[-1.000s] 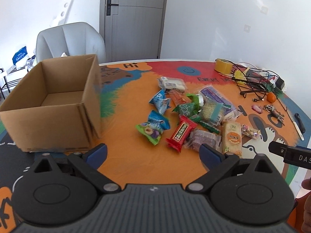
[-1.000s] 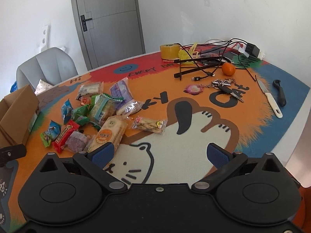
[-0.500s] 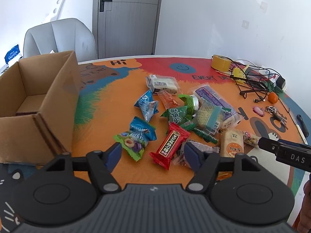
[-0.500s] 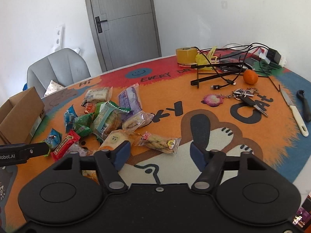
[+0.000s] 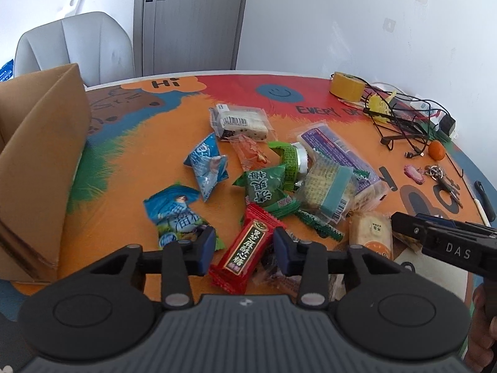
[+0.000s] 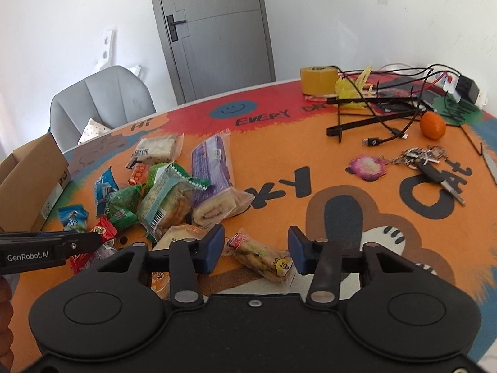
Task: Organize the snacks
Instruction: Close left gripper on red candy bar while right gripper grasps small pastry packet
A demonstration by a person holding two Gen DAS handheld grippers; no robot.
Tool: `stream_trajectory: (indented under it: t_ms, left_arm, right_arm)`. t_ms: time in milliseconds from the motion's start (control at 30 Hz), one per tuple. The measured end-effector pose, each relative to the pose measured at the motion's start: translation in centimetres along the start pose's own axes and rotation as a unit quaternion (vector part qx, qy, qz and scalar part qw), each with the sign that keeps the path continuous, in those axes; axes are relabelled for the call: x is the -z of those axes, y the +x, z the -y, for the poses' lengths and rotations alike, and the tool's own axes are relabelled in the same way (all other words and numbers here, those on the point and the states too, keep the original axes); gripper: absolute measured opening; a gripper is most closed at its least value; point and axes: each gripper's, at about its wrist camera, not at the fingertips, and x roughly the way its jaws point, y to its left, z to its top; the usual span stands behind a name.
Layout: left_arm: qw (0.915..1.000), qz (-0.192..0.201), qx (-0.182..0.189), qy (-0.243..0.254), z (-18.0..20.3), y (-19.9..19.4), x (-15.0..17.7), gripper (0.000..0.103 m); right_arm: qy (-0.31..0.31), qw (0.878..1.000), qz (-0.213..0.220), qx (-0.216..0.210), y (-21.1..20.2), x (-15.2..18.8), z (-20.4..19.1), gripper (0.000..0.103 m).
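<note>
A pile of wrapped snacks lies on the colourful table mat (image 5: 124, 161). My left gripper (image 5: 244, 250) is open, its fingers on either side of a red candy bar packet (image 5: 248, 250), not closed on it. A blue-green packet (image 5: 177, 214) lies just left of it. My right gripper (image 6: 255, 248) is open, straddling a clear packet of yellow biscuits (image 6: 264, 256). An open cardboard box (image 5: 37, 155) stands at the left; it also shows in the right wrist view (image 6: 28, 183).
A tape roll (image 6: 318, 80), tangled cables with a black stand (image 6: 382, 112), an orange (image 6: 432, 125), keys (image 6: 428, 164) and a pink charm (image 6: 368, 168) lie at the right. A grey chair (image 5: 74, 46) stands behind the table. A knife handle (image 5: 484, 197) lies near the right edge.
Both grippers have moved forward and down toward the snacks and their jaws have narrowed. The left now brackets the red packet, the right the biscuit packet.
</note>
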Motion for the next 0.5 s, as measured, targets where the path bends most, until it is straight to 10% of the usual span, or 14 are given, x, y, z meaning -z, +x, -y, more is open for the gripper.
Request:
stream_trajectory:
  t_ms: [400, 500]
  left_arm:
    - [0.9999, -0.005, -0.003, 0.011, 0.3, -0.5, 1.3, 0.04]
    - [0.9999, 0.002, -0.003, 0.015, 0.4, -1.0, 1.8, 0.04]
  right_arm:
    - [-0.013, 1.0, -0.005, 0.007, -0.5, 1.5, -0.1, 0.045]
    - [-0.024, 0.999, -0.004, 0.021, -0.9, 1.8, -0.5, 0.027]
